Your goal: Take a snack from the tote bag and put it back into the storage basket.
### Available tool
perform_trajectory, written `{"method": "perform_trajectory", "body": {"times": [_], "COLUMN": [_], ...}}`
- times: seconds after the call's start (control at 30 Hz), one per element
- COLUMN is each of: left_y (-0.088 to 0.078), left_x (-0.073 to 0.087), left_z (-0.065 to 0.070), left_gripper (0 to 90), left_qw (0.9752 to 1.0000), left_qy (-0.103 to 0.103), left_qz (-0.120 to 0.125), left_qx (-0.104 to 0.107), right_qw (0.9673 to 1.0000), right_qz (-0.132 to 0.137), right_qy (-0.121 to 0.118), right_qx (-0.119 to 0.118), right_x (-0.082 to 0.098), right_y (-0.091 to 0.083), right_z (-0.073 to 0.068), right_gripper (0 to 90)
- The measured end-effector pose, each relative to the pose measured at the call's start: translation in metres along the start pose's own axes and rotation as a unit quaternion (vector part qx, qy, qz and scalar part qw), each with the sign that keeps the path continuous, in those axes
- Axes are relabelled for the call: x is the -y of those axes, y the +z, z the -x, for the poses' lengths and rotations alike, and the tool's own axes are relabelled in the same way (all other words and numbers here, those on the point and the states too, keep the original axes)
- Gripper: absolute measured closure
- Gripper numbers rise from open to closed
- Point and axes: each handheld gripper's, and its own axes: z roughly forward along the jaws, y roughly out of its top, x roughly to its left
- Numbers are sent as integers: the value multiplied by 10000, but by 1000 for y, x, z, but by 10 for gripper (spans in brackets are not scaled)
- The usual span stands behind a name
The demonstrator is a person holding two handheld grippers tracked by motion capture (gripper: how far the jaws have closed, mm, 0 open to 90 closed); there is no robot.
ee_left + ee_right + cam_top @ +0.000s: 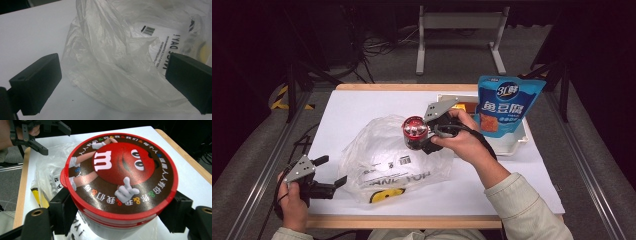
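Right gripper [426,136]: I have it clenched on the red-lidded candy tub [415,131], held above the clear plastic bag [384,160].
Left gripper [331,172]: released, beside the bag's edge on the surface [347,107].
Done: tub picked up.
Left: I judge bagging remains; bag mouth not held open.

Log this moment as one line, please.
right gripper: shut on candy tub, held over plastic bag | left gripper: open, at bag's edge
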Motion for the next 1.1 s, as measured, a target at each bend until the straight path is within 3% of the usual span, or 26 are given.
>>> {"method": "perform_trajectory", "body": {"times": [0.6,1.1], "left_y": [0,0], "left_x": [0,0], "left_z": [0,0], "left_gripper": [11,11], "left_qw": [10000,10000], "left_qy": [4,-2], "left_qz": [-13,-24], "left_qx": [-2,-2], "right_qw": [9990,9962], "right_qz": [-84,-180], "right_qy": [254,486], "right_qx": [364,705], "right_x": [18,39], "right_y": [-31,-57], "right_z": [24,46], "right_gripper": [258,258]}}
